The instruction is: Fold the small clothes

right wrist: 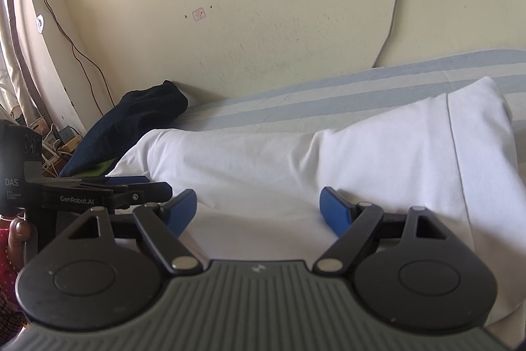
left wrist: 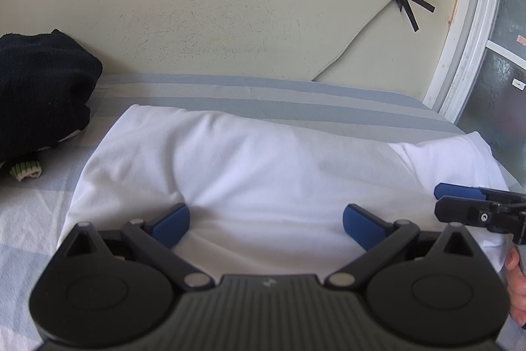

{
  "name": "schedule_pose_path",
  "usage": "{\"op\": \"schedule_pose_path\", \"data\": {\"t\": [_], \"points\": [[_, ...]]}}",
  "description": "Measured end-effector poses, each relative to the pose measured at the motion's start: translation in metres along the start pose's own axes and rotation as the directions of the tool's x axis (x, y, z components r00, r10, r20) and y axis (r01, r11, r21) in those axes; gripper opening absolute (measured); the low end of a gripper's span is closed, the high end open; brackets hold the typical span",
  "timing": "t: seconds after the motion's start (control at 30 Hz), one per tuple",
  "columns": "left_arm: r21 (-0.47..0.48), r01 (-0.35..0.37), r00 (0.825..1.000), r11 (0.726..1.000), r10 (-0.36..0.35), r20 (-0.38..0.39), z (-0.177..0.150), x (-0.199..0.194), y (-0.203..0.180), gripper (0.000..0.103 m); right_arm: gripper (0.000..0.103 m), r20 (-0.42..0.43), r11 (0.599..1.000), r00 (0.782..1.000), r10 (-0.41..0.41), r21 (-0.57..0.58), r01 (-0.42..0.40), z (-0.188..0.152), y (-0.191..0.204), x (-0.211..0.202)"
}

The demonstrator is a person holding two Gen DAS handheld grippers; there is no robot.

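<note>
On the striped bed (left wrist: 263, 94), a white garment (left wrist: 263, 160) lies folded flat, spread wide so both tools can work its near edge. Left tool (left wrist: 266, 224) and right tool (right wrist: 259, 209) hover over the garment's near hem, each spread apart, holding nothing, likely ready to pinch. Left of the garment, a dark clothes pile (left wrist: 42, 87) waits.

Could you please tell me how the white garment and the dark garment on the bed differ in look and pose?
The white garment is pale and smooth, spread wide and flat in front of both open grippers; the dark garment is black and coarser-looking, bunched in a heap by the wall. The white garment lies at the centre, while the dark garment sits off to the left side. Both rest on the striped bedsheet, and neither is gripped.
</note>
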State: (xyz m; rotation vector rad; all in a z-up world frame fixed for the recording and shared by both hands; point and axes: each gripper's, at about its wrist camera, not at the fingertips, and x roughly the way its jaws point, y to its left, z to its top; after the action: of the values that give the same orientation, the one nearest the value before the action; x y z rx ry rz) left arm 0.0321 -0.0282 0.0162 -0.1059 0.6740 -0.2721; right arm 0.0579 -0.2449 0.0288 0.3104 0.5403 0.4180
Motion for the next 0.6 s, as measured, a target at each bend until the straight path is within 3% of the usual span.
{"op": "schedule_pose_path", "data": {"t": [0.6], "points": [[0.0, -0.001, 1.0, 1.0, 0.001, 0.0, -0.0005, 0.0002, 0.0001, 0.103, 0.084, 0.003, 1.0, 1.0, 0.008, 0.007, -0.008, -0.0005, -0.0012, -0.0002]]}}
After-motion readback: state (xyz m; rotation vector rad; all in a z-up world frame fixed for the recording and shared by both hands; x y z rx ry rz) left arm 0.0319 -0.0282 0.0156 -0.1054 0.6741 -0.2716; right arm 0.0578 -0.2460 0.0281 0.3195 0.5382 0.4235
